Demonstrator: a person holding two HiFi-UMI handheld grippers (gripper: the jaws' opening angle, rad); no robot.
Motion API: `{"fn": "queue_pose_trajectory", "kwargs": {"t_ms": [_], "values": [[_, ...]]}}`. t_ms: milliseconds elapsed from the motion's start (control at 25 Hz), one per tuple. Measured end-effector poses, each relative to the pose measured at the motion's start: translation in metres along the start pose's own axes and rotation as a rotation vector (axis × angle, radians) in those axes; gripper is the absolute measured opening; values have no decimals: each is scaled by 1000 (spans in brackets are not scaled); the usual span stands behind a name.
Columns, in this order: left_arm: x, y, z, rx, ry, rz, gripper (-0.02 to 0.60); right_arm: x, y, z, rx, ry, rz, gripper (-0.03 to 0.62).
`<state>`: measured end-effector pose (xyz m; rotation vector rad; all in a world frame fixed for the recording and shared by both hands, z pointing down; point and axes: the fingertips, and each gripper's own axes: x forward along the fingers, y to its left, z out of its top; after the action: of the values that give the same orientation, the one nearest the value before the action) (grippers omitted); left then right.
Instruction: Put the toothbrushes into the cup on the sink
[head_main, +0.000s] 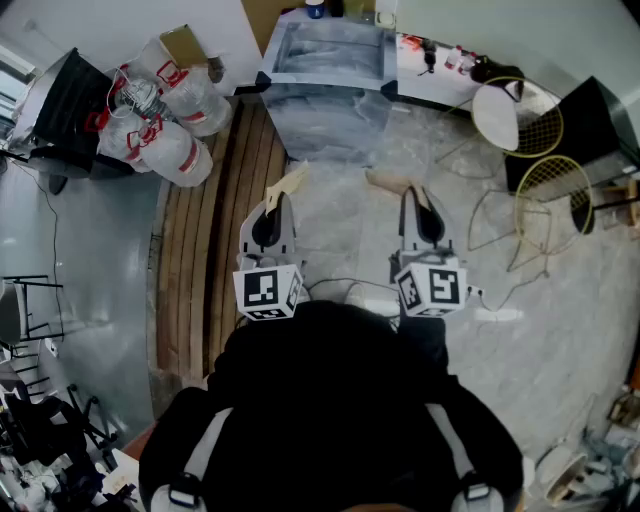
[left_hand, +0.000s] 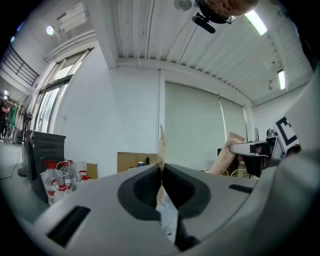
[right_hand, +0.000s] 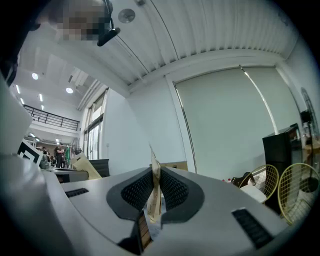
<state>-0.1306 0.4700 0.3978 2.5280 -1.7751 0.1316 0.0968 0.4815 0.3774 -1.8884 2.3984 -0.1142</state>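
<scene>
**Head Count Around the Sink**

We count 2 grippers: the left gripper (head_main: 275, 205) and the right gripper (head_main: 414, 200). They carry 2 marker cubes, the left cube (head_main: 268, 291) and the right cube (head_main: 432, 287). We find 2 tan toothbrush packets, 1 per gripper: the left packet (head_main: 288, 184) and the right packet (head_main: 388, 182). There is 1 steel sink (head_main: 330, 100) and 1 person (head_main: 330, 400) in dark clothes. Right of the sink we count 2 yellow-rimmed wire hoops, the nearer hoop (head_main: 555, 190) and the farther hoop (head_main: 535, 115). In the cluster of clear jugs (head_main: 190, 155) we can separate 4; beyond that we cannot tell.
</scene>
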Motion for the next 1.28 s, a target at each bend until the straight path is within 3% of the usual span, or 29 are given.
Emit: {"fn": "queue_pose_trajectory", "kwargs": {"t_ms": [440, 720, 1040, 1280], "values": [[22, -43, 6, -3, 4, 26, 8, 3, -38, 6, 1, 16, 71, 40], [35, -61, -3, 27, 22, 51, 8, 7, -73, 3, 16, 11, 66, 40], [81, -46, -16, 9, 32, 65, 8, 48, -90, -8, 6, 22, 72, 40], [145, -17, -28, -14, 32, 59, 8, 112, -101, -14, -16, 13, 76, 40]]}}
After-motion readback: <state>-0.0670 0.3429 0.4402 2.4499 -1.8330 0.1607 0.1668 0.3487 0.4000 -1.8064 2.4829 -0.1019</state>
